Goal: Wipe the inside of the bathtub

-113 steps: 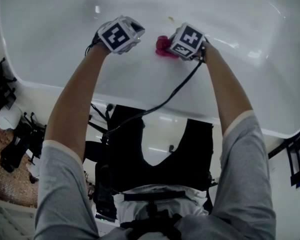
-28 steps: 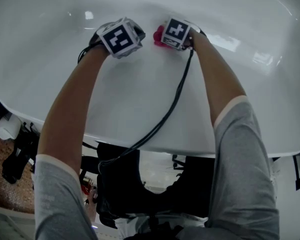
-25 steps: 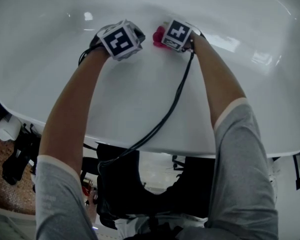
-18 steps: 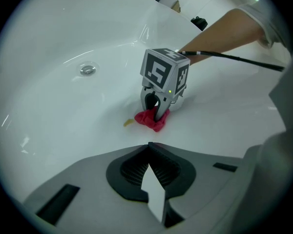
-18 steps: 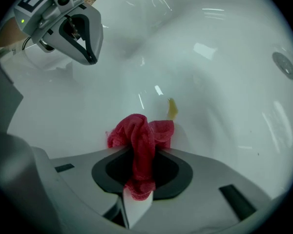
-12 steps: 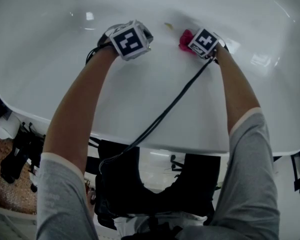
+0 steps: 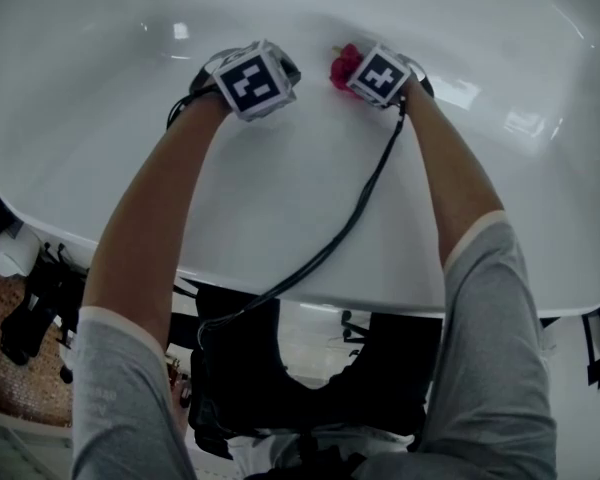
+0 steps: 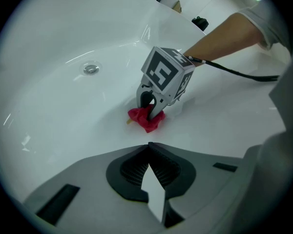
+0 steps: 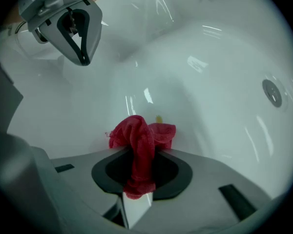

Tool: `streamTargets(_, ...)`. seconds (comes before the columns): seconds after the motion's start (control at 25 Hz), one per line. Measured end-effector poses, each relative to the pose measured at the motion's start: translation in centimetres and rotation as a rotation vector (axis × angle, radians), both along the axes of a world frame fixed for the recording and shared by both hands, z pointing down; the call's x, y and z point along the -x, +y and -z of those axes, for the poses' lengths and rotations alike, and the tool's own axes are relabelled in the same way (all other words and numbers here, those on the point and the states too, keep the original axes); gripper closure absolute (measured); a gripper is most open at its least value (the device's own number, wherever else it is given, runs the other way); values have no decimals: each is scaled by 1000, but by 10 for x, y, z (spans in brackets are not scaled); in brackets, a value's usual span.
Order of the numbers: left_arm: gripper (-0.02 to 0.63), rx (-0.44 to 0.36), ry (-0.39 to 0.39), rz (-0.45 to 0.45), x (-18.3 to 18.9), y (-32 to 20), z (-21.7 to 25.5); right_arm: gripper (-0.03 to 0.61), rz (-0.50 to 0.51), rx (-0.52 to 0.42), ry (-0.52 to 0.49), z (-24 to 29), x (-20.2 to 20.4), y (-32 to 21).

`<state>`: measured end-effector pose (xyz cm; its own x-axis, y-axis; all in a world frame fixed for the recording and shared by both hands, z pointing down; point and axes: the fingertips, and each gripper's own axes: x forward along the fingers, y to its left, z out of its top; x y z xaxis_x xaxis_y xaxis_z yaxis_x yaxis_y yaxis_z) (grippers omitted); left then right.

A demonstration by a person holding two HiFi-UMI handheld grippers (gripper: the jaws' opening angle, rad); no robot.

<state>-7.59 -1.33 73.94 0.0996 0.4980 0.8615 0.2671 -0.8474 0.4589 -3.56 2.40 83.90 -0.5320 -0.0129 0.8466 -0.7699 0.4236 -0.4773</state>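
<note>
Right gripper [image 9: 141,152] swept back left, pinching red cloth [image 9: 136,133] | left gripper [image 8: 147,147] pressed together, empty | press flat, overlap bathtub [image 7: 280,198] strokes

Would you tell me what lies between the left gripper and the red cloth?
Only bare white bathtub surface lies between the left gripper and the red cloth, as the left gripper view shows.

Cloth [image 9: 141,135] in bathtub [image 9: 210,72] — (drain [image 9: 272,92] apart).
</note>
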Motion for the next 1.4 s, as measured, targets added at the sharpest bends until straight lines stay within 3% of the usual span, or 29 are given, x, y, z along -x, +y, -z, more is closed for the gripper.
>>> streamTargets(0.32, 609, -7, -20, 6, 9, -6, 0, 482, -3, -28, 43, -4, 14, -27)
streamTargets(0.52, 609, 3, -11, 3, 7, -1, 4, 482, -99, 44, 102, -9, -34, 10)
streamTargets(0.72, 609, 4, 2, 9, 6, -1, 6, 482, -114, 62, 182, -10, -83, 43)
streamTargets(1.04, 609, 14, -14, 12, 13, 1, -3, 482, -157, -44, 166, -11, -43, -21)
streamTargets(1.28, 609, 12, -51, 3, 22, -1, -9, 480, -98, -129, 182, -6, -13, -71)
streamTargets(1.4, 609, 10, -48, 7, 21, -4, -9, 480, -113, -85, 124, -11, -9, -65)
